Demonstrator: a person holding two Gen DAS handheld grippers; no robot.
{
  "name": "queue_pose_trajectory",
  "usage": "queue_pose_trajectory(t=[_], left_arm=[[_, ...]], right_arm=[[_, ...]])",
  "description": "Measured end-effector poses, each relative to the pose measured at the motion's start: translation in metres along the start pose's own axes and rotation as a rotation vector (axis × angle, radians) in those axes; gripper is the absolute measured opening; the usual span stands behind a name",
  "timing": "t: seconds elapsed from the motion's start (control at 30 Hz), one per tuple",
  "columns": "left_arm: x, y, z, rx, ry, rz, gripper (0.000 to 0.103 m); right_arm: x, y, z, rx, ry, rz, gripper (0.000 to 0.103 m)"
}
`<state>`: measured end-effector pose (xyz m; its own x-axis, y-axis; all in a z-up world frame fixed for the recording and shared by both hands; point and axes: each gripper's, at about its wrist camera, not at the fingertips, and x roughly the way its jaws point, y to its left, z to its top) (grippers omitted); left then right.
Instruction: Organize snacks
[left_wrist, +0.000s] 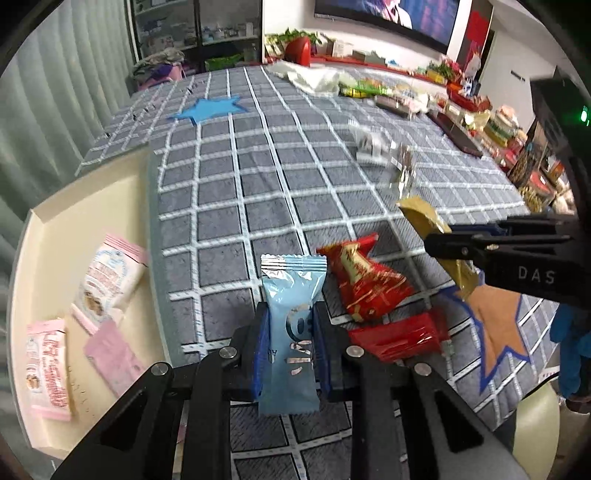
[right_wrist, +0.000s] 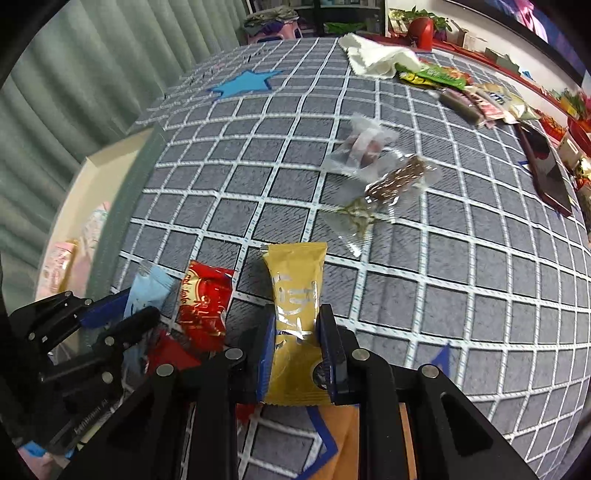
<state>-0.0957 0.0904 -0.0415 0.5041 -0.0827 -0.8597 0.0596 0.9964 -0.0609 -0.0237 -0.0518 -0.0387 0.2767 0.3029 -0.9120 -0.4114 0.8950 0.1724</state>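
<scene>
Both tools are clamped: the left gripper (left_wrist: 290, 332) pinches a light blue packet (left_wrist: 291, 295) across its middle, and the right gripper (right_wrist: 297, 343) does the same to a gold packet (right_wrist: 297, 295), each packet standing up between blue pads and apparently lifted just clear of the checked grey cloth (left_wrist: 258, 184). On the cloth between the 2 grippers, 2 red packets (left_wrist: 369, 284) still lie near an orange star patch (left_wrist: 495, 325). At the left sits a cream tray (left_wrist: 55, 229) already holding pink packets (left_wrist: 107, 277) (probably the sorting spot, though where blue and gold belong is not shown). To carry well, keep each pinch firm on the filled middle, not the crimped ends, lift clear of the red ones before moving sideways, and keep the hands from crossing. Clear-wrapped sweets (right_wrist: 369, 162) wait farther out.
</scene>
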Motion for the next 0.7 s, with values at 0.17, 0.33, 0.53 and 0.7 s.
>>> queue_pose_trajectory(t=[0.17, 0.33, 0.53, 0.7], left_arm=[[-0.026, 0.006, 0.01, -0.025, -0.068, -0.002, 0.025], [-0.05, 0.019, 0.014, -0.053, -0.121, 0.012, 0.025], [-0.069, 0.043, 0.012, -0.087, -0.154, 0.033, 0.025], [-0.044, 0.039, 0.009, -0.094, -0.065, 0.023, 0.049]], right_arm=[[-0.016, -0.003, 0.002, 0.023, -0.023, 0.031, 0.024], [-0.022, 0.007, 0.007, 0.009, -0.038, 0.055, 0.024], [-0.027, 0.031, 0.013, -0.035, -0.054, 0.078, 0.024], [-0.025, 0.043, 0.016, -0.061, -0.053, 0.08, 0.024]])
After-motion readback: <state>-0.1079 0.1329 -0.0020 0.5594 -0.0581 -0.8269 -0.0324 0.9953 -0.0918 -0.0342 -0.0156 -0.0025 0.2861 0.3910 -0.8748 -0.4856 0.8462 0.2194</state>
